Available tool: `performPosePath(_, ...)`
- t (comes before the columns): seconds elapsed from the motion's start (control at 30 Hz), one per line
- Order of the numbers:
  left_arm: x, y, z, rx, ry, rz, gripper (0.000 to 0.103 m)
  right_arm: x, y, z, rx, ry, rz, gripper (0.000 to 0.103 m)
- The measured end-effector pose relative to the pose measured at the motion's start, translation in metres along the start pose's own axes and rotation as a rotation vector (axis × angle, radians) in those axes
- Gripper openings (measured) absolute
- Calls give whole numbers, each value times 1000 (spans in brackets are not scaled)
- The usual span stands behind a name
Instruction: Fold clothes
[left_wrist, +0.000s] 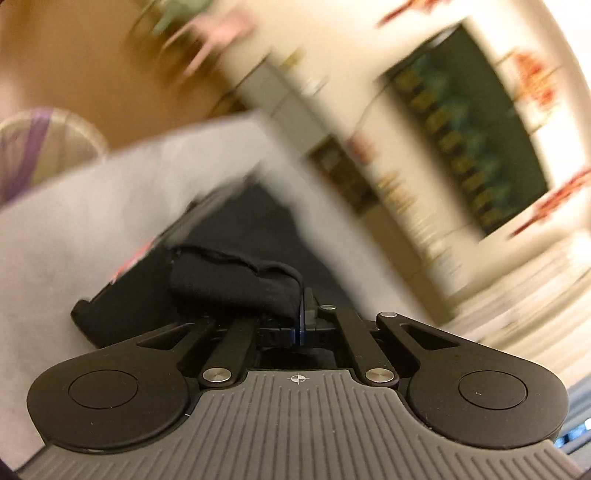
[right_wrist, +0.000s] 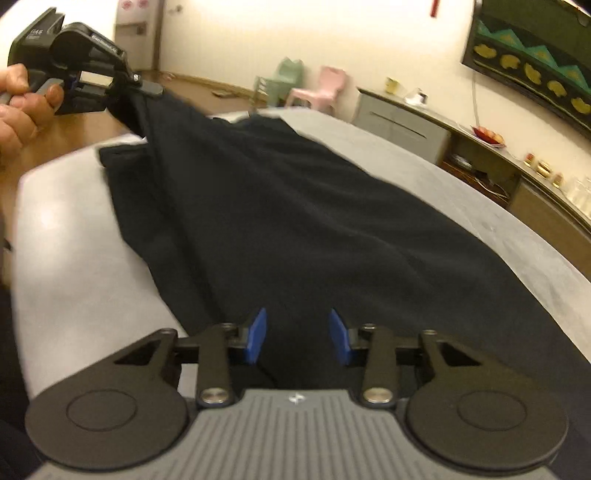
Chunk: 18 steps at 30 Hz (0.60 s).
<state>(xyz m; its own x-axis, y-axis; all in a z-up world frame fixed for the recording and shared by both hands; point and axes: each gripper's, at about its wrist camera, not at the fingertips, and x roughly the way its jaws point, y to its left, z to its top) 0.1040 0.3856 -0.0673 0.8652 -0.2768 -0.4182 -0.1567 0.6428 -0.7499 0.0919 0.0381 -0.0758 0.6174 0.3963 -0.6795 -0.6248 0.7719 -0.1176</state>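
left claw (left_wrist: 301, 314) clenched on black garment (right_wrist: 280, 221) | right claw (right_wrist: 297, 336) released above it

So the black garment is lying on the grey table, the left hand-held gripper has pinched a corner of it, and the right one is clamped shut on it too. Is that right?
Not quite. The right hand-held gripper is open: the right wrist view shows its blue pads apart above the black garment. The rest holds: the garment lies on the grey table, and the left hand-held gripper pinches a corner.
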Motion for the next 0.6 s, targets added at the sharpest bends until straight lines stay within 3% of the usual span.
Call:
performPosePath(0.07, 6, 19, -5, -67, 56, 82, 0, 0, 4, 1, -7, -6, 24, 41)
performPosePath(0.13, 13, 24, -7, -63, 102, 126, 0, 5, 9, 3, -22, -3, 38, 42)
performPosePath(0.3, 16, 23, -12, -46, 139, 189, 0, 22, 29, 11, -44, 19, 92, 48)
performPosePath(0.47, 17, 20, -16, 2, 143, 252, 0, 28, 54, 32, -119, -14, 107, 50)
performPosePath(0.53, 17, 23, -15, 8, 141, 258, 2, 34, 68, 43, -166, -28, 114, 51)
performPosePath(0.6, 12, 24, -15, 19, 125, 266, 18, 40, 85, 54, -213, -40, 125, 52)
